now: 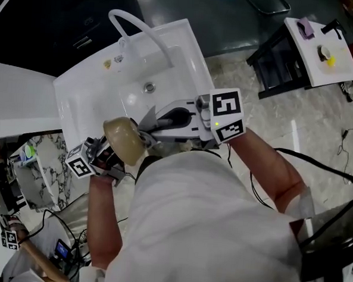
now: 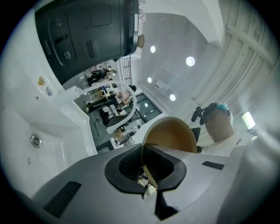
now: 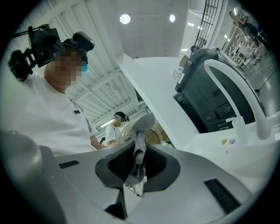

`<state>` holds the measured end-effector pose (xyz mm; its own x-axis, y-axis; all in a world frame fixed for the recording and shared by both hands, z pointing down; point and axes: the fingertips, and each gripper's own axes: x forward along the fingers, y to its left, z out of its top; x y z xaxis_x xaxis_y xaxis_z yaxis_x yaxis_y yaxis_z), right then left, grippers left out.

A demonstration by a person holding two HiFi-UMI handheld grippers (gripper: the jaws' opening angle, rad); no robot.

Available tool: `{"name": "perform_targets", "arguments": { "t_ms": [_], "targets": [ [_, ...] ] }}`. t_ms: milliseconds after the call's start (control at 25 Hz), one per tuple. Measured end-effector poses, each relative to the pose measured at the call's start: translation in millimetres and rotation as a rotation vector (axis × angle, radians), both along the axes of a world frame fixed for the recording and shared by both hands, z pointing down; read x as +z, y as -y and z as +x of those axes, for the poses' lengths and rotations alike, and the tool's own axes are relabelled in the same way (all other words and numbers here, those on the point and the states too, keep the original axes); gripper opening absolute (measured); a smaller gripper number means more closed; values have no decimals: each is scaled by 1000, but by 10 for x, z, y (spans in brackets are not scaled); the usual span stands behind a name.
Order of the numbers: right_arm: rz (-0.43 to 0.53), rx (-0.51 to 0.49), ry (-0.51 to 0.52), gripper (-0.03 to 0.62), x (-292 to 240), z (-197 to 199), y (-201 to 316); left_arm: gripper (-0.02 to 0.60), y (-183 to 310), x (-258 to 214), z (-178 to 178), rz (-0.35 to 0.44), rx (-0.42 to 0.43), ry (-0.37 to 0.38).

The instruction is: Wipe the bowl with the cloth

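Observation:
I am over a white sink in the head view. The tan bowl [image 1: 124,140] is held on its side above the sink's near edge, and my left gripper [image 1: 117,159] is shut on its rim. In the left gripper view the bowl [image 2: 171,136] rises from the jaws and its thin rim is pinched between them at my left gripper [image 2: 148,180]. My right gripper [image 1: 148,128] points left at the bowl, shut on a grey knitted cloth [image 3: 139,151]. In the right gripper view the cloth's free end reaches the bowl [image 3: 154,134] beyond my right gripper [image 3: 134,178].
The white sink [image 1: 170,53] has a curved white faucet [image 1: 137,28] and a drain [image 1: 149,88]. A dark appliance [image 2: 87,35] hangs over the counter. A white side table [image 1: 315,65] with small items stands at the upper right. Cables [image 1: 318,164] trail over the floor.

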<state>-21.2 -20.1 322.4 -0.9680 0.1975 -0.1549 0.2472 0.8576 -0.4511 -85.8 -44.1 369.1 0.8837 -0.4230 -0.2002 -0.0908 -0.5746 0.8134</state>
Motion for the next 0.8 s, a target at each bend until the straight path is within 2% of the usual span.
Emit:
{"name": "perform_targets", "arguments": {
  "t_ms": [320, 560, 800],
  "targets": [
    [20, 55, 50, 43, -171, 23, 135, 18, -34, 70, 113, -25, 63, -3],
    [28, 117, 64, 43, -210, 19, 274, 17, -59, 67, 145, -24, 67, -4],
    [50, 112, 92, 43, -301, 23, 296, 18, -46, 59, 169, -20, 73, 0]
  ]
}}
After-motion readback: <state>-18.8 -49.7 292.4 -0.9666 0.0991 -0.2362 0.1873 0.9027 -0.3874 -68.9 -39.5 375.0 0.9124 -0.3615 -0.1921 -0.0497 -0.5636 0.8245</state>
